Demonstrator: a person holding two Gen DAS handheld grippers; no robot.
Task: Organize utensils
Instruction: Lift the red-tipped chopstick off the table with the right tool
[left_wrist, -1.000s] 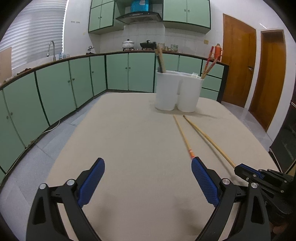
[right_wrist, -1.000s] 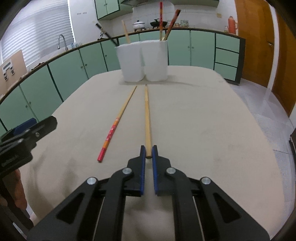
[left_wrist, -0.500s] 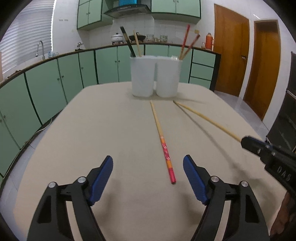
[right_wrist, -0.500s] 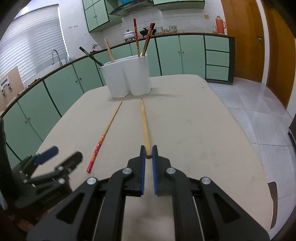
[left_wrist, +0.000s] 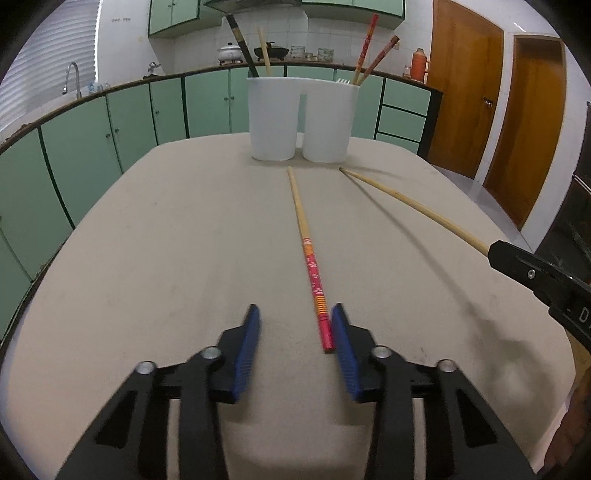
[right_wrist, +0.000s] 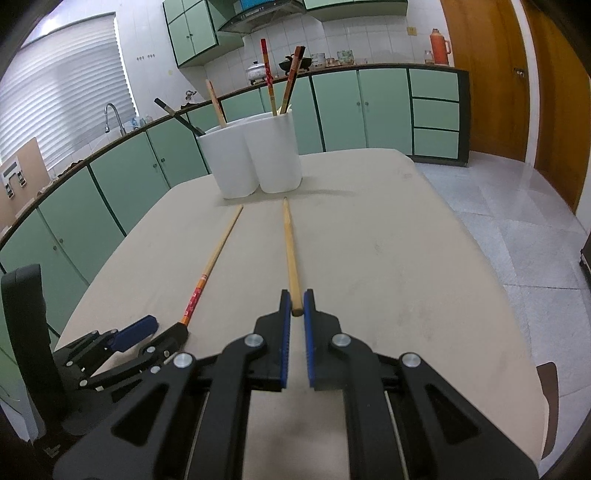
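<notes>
Left wrist view shows our left gripper (left_wrist: 294, 332) closing around the red-ended chopstick (left_wrist: 309, 258) lying on the bench (left_wrist: 147, 258), pads not yet pressing. It sits hard against the right pad, so we could skid it sideways. Our right gripper (right_wrist: 297, 306) pinches the plain chopstick (right_wrist: 290, 243) by its very end, which could pivot or slip before reaching the white holder (right_wrist: 255, 162).

Kitchen interior with pale green base cabinets (left_wrist: 129, 122) running in a curve under a dark-edged counter. Matching wall cabinets (right_wrist: 192, 33) above white tiled walls (left_wrist: 122, 44). Faucet (right_wrist: 110, 118) below a window with closed white blinds (right_wrist: 66, 92). Range hood (right_wrist: 258, 14) over a pot (right_wrist: 255, 71). Orange thermos (right_wrist: 439, 46) on the counter. Two wooden doors (left_wrist: 465, 99) at right. Grey tiled floor (right_wrist: 517, 221). Beige table (left_wrist: 166, 240) in the foreground.
</notes>
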